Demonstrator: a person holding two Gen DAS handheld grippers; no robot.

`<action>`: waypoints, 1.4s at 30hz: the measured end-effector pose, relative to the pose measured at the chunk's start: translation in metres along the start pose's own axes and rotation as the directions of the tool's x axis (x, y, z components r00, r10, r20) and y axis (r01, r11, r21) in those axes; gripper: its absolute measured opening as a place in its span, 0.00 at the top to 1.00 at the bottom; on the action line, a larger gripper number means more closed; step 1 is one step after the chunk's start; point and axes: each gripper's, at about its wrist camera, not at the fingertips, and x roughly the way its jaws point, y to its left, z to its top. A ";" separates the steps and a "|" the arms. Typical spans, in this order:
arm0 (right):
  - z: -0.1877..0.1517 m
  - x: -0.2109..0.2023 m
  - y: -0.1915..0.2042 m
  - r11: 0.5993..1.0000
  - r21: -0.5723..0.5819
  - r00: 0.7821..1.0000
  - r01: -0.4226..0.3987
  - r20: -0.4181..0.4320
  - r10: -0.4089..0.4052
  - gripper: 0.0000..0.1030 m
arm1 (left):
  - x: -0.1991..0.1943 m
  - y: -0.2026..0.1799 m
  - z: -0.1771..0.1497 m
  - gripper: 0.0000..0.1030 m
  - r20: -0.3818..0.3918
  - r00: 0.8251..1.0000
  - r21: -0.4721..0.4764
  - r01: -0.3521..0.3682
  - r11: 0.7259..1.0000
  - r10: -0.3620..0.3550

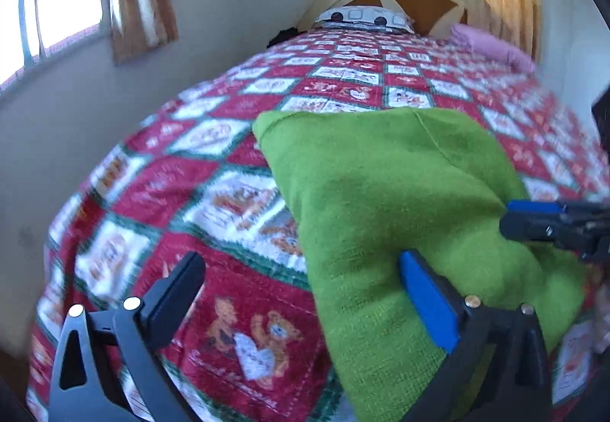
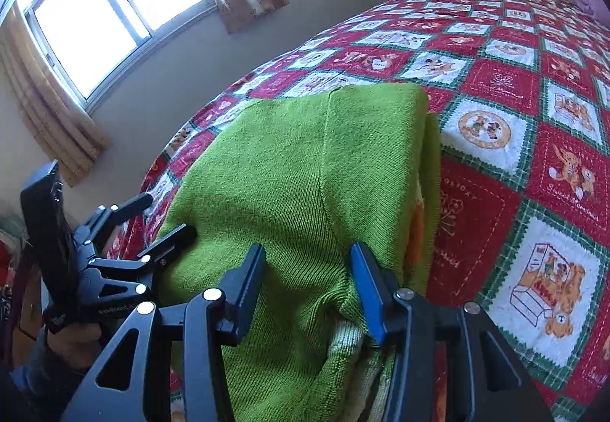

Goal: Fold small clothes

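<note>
Quilted bedspread (image 2: 495, 86): red, white and green patchwork, covered the whole bed.
Green knit garment (image 2: 289, 170): lay folded on the bedspread, long axis running from 6 toward 12 o'clock in both wrist views.
Left gripper (image 1: 301, 277): jaws spread fully wide, holding nothing; the garment's left edge lay under its blue finger, at 3 o'clock.
Right gripper (image 2: 307, 269): jaws half apart, straddling the near end of the knit, pads apparently not pinching.
Nearer hand: the right, I judged, sat centred on the cloth.
</note>
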 end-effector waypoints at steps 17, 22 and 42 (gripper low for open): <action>-0.043 -0.149 0.091 0.954 -0.010 0.916 0.299 0.283 -0.284 0.36 | -0.160 -0.023 0.003 0.00 0.281 0.958 0.047 0.048 0.998 -0.059; -0.053 -0.180 0.115 0.922 -0.047 0.866 0.384 0.364 -0.343 0.32 | -0.176 -0.029 0.004 0.00 0.320 0.944 0.058 0.062 0.996 -0.078; -0.068 -0.194 0.143 0.908 -0.077 0.838 0.412 0.423 -0.345 0.31 | -0.179 -0.031 0.001 0.00 0.326 0.943 0.050 0.059 0.997 -0.072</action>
